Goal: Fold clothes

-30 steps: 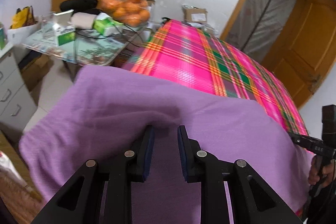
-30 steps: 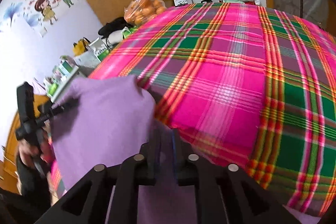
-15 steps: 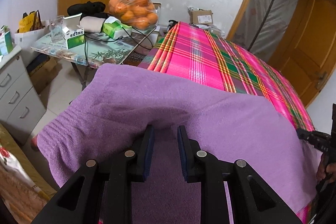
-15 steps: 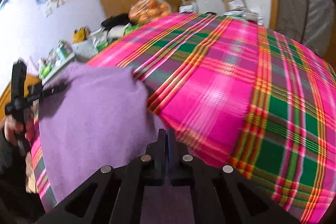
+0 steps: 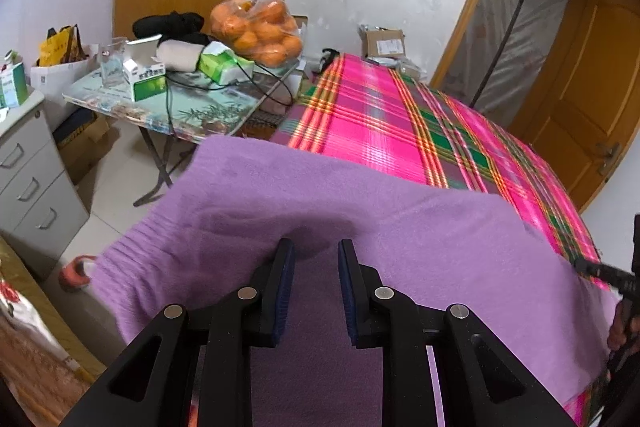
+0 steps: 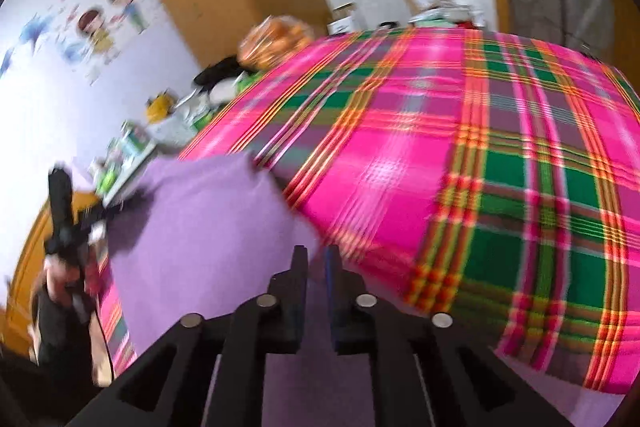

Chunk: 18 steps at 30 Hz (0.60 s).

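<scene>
Purple knitted garment (image 5: 400, 227) hung stretched between both grippers above the near edge of the bed, which was covered by a pink, green and orange plaid bedspread (image 5: 380, 131). The left gripper (image 5: 314, 267) had its fingers (image 5: 282, 275) parted with a clear gap; purple fabric lay between and over them, and whether they pinched it could not be told. The right gripper (image 6: 316, 267) had its fingers (image 6: 298, 267) set close with a narrow gap, and purple fabric ran between them; the right wrist view was blurred, so the grip could not be confirmed. In that view the garment (image 6: 208, 227) spread toward the left side, where a hand (image 6: 60, 275) gripped the other tool's handle. Beyond the bed's left edge stood a folding surface (image 5: 200, 111) carrying a clear bag of oranges (image 5: 256, 31), a green and white carton (image 5: 146, 79) and a pack of tissues (image 5: 224, 65). A grey drawer cabinet (image 5: 28, 179) stood on the floor nearby.
</scene>
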### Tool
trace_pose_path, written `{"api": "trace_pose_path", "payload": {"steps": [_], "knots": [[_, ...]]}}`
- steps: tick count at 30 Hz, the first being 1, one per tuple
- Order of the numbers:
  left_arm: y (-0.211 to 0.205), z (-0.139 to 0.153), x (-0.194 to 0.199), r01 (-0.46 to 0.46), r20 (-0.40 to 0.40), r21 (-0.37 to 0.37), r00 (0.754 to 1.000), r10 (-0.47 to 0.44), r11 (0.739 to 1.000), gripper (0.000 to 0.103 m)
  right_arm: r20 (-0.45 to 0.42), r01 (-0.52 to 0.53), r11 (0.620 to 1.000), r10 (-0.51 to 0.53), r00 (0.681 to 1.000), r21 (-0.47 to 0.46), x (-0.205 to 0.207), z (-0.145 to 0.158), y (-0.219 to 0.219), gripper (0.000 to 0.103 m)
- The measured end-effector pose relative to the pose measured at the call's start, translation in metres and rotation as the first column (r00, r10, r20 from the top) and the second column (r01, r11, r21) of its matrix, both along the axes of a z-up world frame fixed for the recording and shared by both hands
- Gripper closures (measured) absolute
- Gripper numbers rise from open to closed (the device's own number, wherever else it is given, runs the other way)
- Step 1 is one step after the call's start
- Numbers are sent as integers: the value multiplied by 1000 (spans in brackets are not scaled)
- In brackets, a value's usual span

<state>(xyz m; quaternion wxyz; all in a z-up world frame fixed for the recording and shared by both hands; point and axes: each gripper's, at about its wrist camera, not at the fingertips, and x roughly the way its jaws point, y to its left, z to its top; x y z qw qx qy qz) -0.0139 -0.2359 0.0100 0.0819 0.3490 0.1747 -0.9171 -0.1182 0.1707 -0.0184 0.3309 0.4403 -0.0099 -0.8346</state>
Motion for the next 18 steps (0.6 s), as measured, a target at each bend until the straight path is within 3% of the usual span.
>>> {"api": "trace_pose_path", "payload": {"steps": [4,7,18], "knots": [[-12,-5,5,-24,16,7,1000,24,1000,81,-10,13,999,-12,1000,44,1,-8,5,91],[-14,-5,9,-27,11,5,1000,27,1000,81,-35,38,998,-36,999,59,2,-6,10,81],[-15,-5,8,-45,13,-8,999,45,999,81,-53,37,994,-31,998,105,-1,-10,6,79]]}}
